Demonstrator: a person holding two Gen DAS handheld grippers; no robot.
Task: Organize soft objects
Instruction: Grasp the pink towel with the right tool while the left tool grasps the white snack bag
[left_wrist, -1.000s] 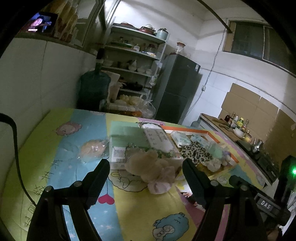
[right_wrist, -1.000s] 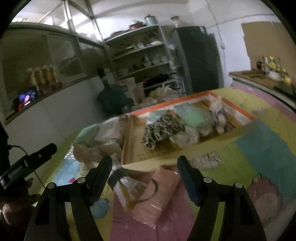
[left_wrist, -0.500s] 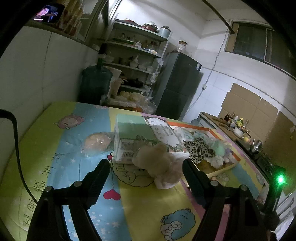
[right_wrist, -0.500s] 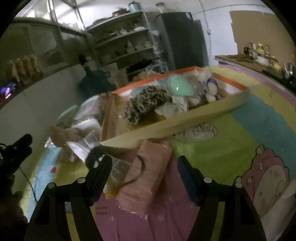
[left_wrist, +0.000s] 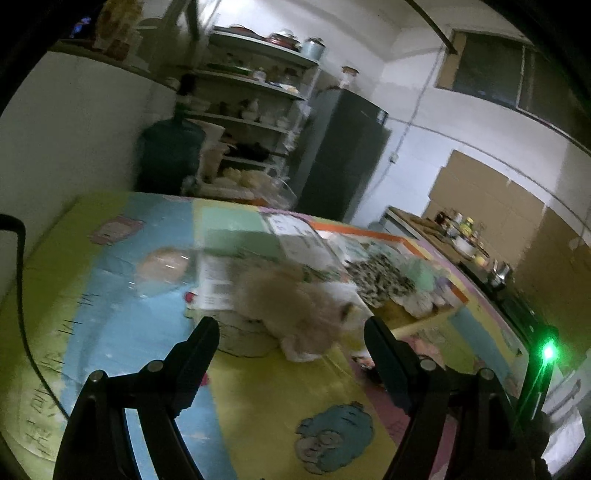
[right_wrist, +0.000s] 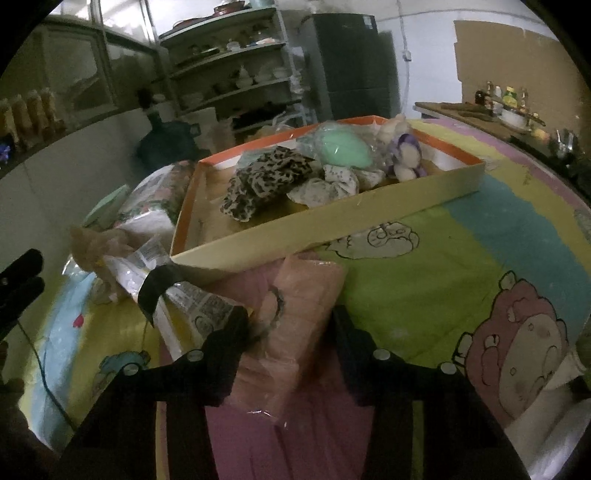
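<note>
The pink wrapped pack (right_wrist: 295, 328) lies on the cartoon mat (right_wrist: 424, 280), just beside the shallow box (right_wrist: 332, 225), probably staged to go in. The right gripper (right_wrist: 288, 325) straddles it, jaws closing, pads seemingly touching its sides. The left gripper (left_wrist: 291, 332) hangs spread wide, empty, facing one beige plush (left_wrist: 295, 306). The box holds five or so soft items, among them one leopard cloth (right_wrist: 266, 181) and one green pouch (right_wrist: 340, 149)

The table (right_wrist: 424, 280) wears a bright cartoon-print cloth (yellow, blue, green and pink patches). On it sit a shallow orange-rimmed cardboard tray (right_wrist: 332, 221), a pink wrapped packet (right_wrist: 295, 332) just in front of it, a beige plush toy (left_wrist: 295, 314) and a green box (left_wrist: 236, 236).
</note>
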